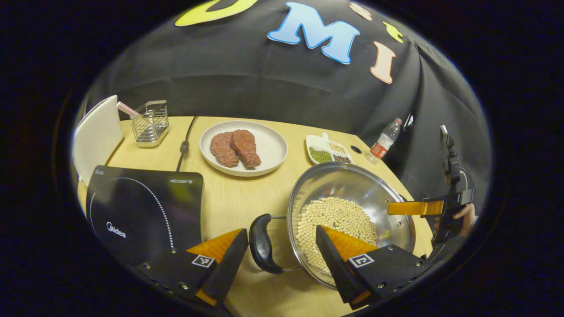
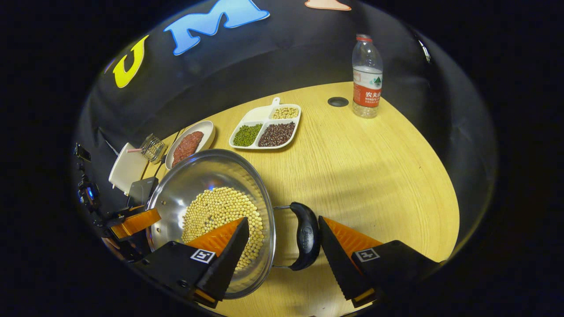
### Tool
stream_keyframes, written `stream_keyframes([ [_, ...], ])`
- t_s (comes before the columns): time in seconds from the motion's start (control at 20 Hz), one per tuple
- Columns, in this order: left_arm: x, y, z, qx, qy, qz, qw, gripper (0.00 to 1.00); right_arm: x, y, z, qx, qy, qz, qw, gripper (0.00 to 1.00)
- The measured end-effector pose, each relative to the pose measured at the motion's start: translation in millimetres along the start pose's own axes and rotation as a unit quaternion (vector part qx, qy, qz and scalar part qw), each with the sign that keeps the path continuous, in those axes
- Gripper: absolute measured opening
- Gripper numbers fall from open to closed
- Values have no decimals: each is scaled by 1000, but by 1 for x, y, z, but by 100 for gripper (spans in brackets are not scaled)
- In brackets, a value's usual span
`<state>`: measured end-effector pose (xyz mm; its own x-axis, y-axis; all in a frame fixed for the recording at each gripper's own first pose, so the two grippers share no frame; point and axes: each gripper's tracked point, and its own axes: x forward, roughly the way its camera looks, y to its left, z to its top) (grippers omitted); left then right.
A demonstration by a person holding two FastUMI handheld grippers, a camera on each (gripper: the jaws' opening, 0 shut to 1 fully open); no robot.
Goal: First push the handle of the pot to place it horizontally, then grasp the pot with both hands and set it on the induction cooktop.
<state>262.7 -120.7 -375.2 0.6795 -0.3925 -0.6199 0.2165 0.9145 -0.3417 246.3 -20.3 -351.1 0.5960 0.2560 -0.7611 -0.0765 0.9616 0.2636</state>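
A steel pot (image 1: 352, 185) holding soybeans (image 1: 330, 220) sits on the wooden table right of the black induction cooktop (image 1: 141, 211). My left gripper (image 1: 281, 230) is open and straddles the pot's black side handle (image 1: 261, 243): one finger is outside the handle, the other over the beans inside the rim. In the right gripper view, my right gripper (image 2: 283, 219) is open and straddles the opposite black handle (image 2: 306, 235) and the pot (image 2: 198, 180) rim in the same way. Each view also shows the other gripper (image 1: 414, 208) (image 2: 132, 222) across the pot.
Behind the pot are a white plate (image 1: 273, 152) with two pieces of meat, a divided dish (image 2: 264, 115) of beans and a water bottle (image 2: 367, 77). A wire rack (image 1: 151, 123), a white board (image 1: 97, 136) and the cooktop's cable (image 1: 185, 145) stand at the far left.
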Motion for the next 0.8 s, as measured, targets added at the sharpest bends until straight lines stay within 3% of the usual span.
stream_keyframes([
  [0.05, 5, 0, -2, -4, 4, -2, 1000, 94, 3, -1, -1, 5, -3, 0, 1000, 98],
  [0.1, 8, 2, -6, -2, 11, 0, 1000, 92, 6, -2, -4, 7, -2, 2, 1000, 84],
  [0.15, 10, 3, -9, 1, 20, 1, 1000, 92, 8, -3, -7, 5, 1, 3, 1000, 80],
  [0.2, 14, 5, -10, 4, 22, 5, 1000, 82, 10, -5, -8, 1, 2, 2, 1000, 75],
  [0.3, 18, 4, -11, -1, 21, 2, 1000, 71, 21, -12, -4, -1, -12, -9, 1000, 70],
  [0.4, 20, 9, -13, -3, 25, 3, 1000, 67, 13, -9, -6, 4, -5, -2, 1000, 60],
  [0.45, 18, 5, -13, -11, 28, -2, 1000, 64, 14, -9, -6, 11, -4, 2, 1000, 62],
  [0.5, 16, 4, -13, -18, 33, -7, 999, 60, 14, -9, -7, 19, 1, 7, 1000, 55],
  [0.55, 17, 6, -14, -22, 33, -8, 999, 63, 16, -9, -6, 24, 3, 13, 1000, 55],
  [0.6, 17, 5, -16, -25, 37, -8, 999, 58, 16, -9, -7, 30, 6, 16, 999, 55],
  [0.8, 15, 5, -18, -31, 44, -2, 999, 55, 16, -7, -6, 34, 5, 20, 999, 49],
])
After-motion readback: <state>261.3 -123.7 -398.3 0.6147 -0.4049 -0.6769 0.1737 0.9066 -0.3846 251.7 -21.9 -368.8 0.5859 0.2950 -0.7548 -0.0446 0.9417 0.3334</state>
